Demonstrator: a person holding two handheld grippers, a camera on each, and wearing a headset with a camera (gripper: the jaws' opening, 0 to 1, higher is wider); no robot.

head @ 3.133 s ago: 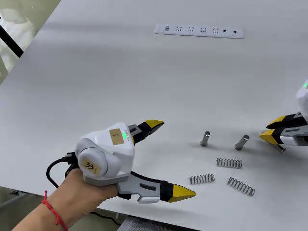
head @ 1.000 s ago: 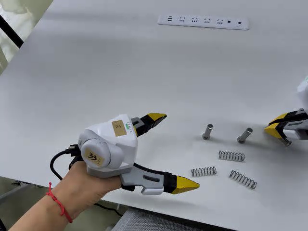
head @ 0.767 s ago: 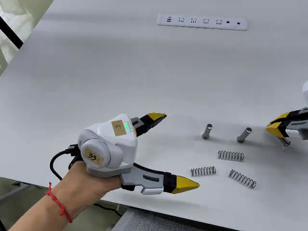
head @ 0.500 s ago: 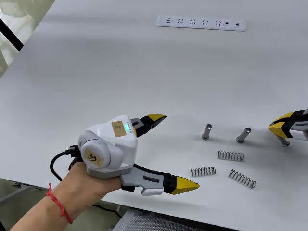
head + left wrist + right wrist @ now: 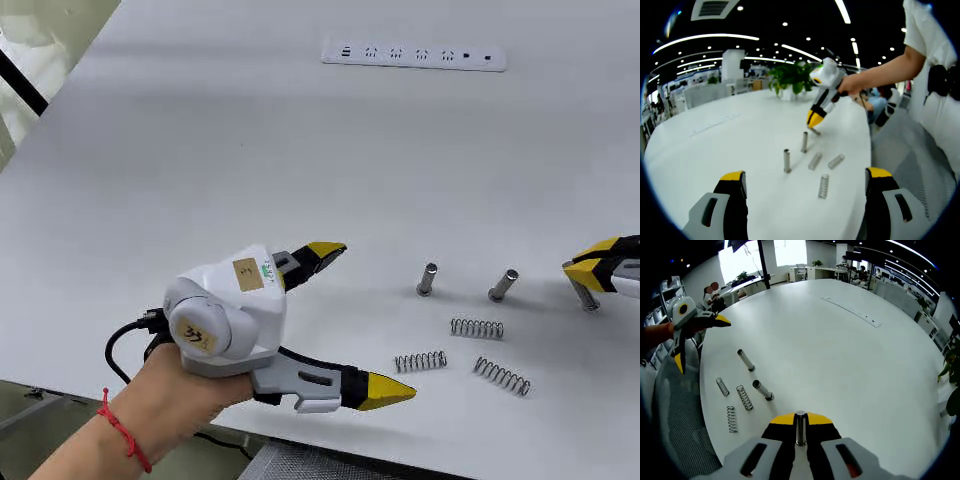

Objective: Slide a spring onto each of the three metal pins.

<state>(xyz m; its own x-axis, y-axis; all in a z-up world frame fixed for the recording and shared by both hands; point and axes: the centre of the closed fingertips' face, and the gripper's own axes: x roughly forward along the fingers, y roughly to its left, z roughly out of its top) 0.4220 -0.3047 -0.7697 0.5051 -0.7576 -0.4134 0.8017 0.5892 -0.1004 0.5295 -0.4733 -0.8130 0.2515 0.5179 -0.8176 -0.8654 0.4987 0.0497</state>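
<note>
One pin [image 5: 800,431] clamped, right gripper [image 5: 800,418]; right gripper view clearest.

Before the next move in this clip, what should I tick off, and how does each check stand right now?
1. Right gripper shut on the third pin: ok.
2. Left gripper open, free to take a spring: ok.
3. Left spring, upper spring and right spring lying loose on the table: ok.
4. Left pin and middle pin standing, apart from the springs: ok.
5. Third pin lifted off the table: cannot tell.
6. A spring on any pin: not ok, none yet.
</note>
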